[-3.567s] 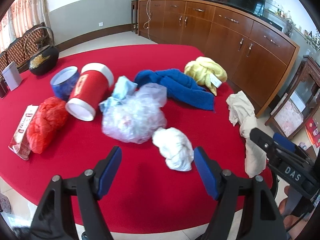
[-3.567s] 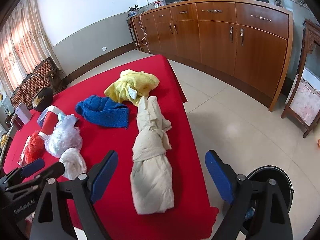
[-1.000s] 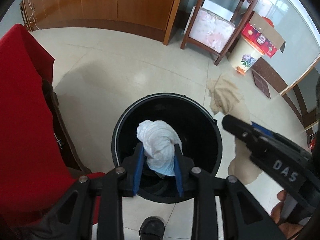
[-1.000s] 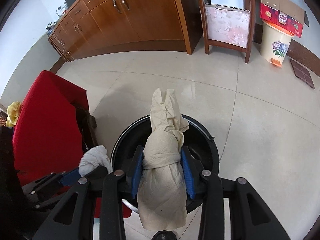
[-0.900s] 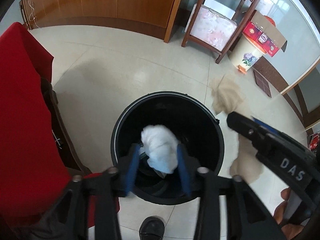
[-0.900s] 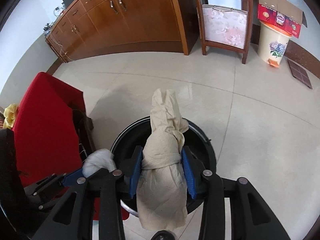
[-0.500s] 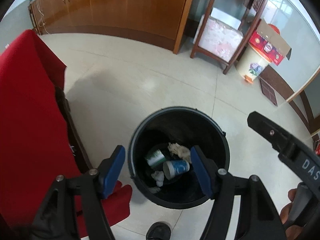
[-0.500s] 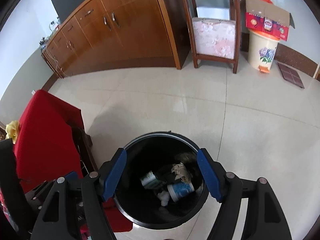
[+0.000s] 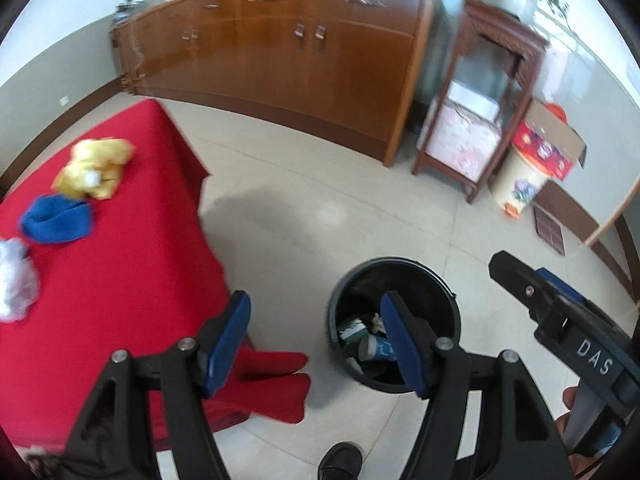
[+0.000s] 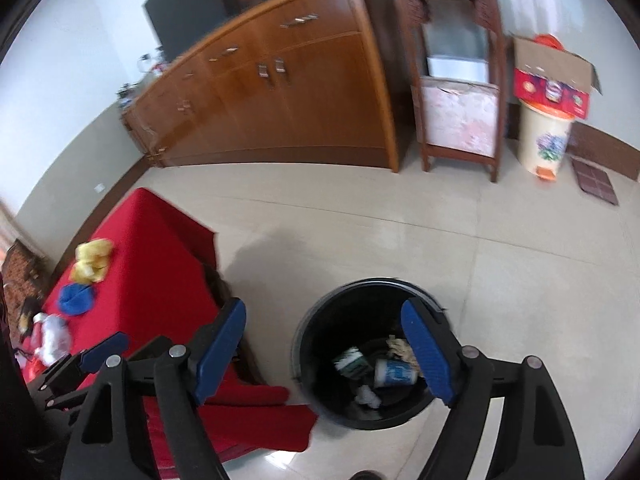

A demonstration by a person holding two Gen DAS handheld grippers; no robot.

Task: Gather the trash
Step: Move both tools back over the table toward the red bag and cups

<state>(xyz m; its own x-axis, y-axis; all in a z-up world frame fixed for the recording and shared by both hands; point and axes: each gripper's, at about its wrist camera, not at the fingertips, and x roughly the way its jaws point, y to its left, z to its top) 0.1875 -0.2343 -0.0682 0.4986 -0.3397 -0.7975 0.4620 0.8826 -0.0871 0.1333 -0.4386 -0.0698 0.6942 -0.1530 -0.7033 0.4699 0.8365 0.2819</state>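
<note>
Several discarded items, a cup [image 10: 394, 372] among them, lie inside the black bin [image 10: 320, 332] on the floor beside the red surface [image 9: 100, 280]. Left gripper [image 9: 320, 340] is spread, empty. Right gripper [image 10: 324, 348], jaws just opened wider, holds nothing above the bin.

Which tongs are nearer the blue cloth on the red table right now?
Left. The left tongs hang open over the table's near corner, on the side of the blue cloth; the right tongs sit farther, over the black bin.

the bin [image 9: 394, 280] stands on the floor [image 9: 320, 208] right of the table [image 9: 120, 280], cups [image 10: 394, 372] inside.
</note>
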